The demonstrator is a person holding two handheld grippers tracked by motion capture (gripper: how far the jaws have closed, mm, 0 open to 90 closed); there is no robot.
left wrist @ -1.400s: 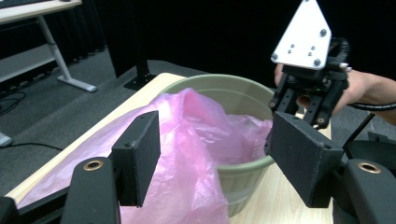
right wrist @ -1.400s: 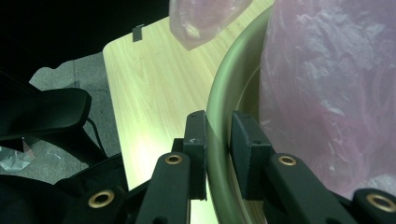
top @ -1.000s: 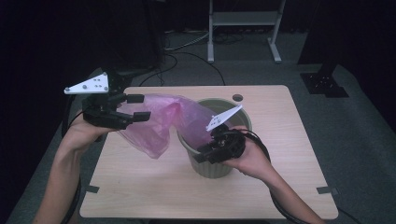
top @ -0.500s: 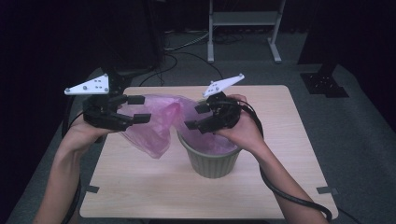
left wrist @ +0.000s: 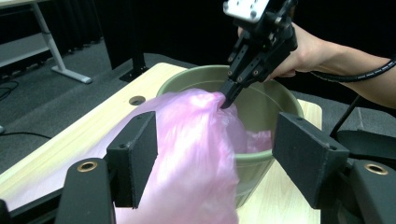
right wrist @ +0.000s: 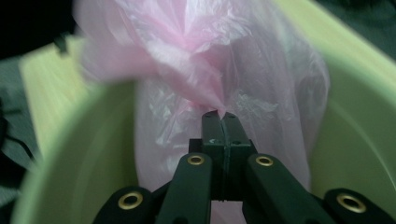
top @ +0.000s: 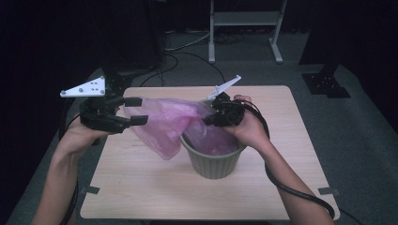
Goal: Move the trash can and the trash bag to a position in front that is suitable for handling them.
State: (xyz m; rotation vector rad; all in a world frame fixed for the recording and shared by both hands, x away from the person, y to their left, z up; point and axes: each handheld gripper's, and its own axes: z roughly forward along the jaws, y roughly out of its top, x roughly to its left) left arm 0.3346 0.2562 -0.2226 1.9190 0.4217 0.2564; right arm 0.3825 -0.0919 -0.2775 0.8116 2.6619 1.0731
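A thin pink plastic bag (top: 162, 122) stretches from my left gripper (top: 137, 110) across to a green ribbed pot (top: 213, 164) at the table's middle, and part of it hangs inside the pot. My right gripper (top: 206, 121) is over the pot's far-left rim, shut on a pinched fold of the bag (right wrist: 187, 46); in the right gripper view its tips (right wrist: 219, 116) meet on the film. In the left gripper view my left gripper (left wrist: 215, 149) stands wide, the bag (left wrist: 187, 135) lying against one pad (left wrist: 140, 149), the other pad bare.
The pot (left wrist: 261, 100) stands on a light wooden table (top: 141, 187) with a small round hole (left wrist: 137, 100) near its far edge. Beyond the table are a metal frame (top: 244, 18), floor cables and a dark stand base (top: 326, 84).
My right hand rose from the pot's near rim and moved to its far-left side, where it now pinches the bag. The left hand and the bag's left end stayed put.
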